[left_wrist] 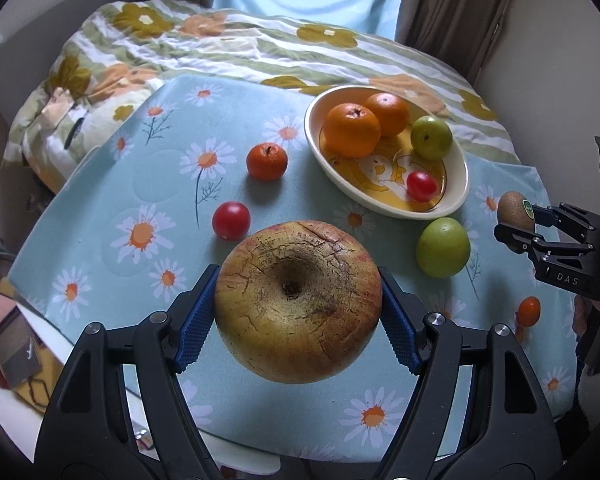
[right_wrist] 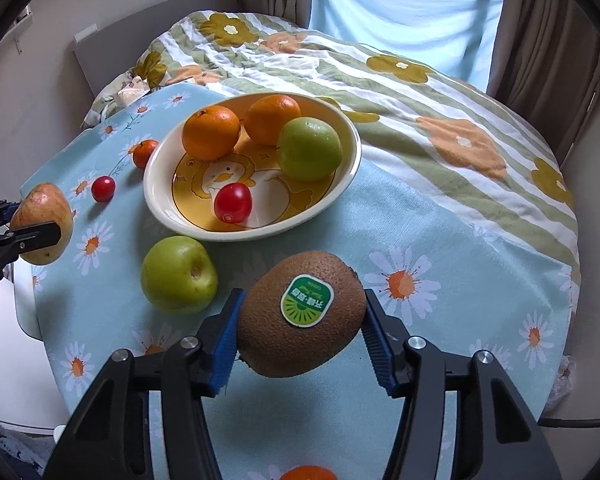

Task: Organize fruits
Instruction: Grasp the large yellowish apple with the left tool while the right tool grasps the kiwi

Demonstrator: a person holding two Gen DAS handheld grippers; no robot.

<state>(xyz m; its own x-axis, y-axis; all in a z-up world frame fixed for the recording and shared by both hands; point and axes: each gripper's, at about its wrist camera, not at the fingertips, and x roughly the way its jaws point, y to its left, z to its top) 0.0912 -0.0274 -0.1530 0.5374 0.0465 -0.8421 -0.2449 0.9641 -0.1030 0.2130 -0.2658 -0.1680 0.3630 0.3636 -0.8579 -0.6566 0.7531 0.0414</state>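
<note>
Left tongs (left_wrist: 298,304) clamp a big cracked yellow-red apple (left_wrist: 298,300) between blue pads, held above the daisy cloth (left_wrist: 148,184); right tongs (right_wrist: 300,334) grip a stickered kiwi (right_wrist: 300,314), also off the cloth. Oval bowl (right_wrist: 160,216) holds two oranges (right_wrist: 211,133), a green fruit (right_wrist: 309,149), a red one (right_wrist: 233,202); loose green fruit (right_wrist: 179,275) sits just beside the bowl

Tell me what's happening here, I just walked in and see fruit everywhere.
A person is sorting fruit with two hand-held tongs. The left tongs grip a big apple; the right tongs hold a kiwi, both lifted off the daisy cloth. The bowl already holds two oranges, a green apple and a tomato; several fruits remain on the cloth.
</note>
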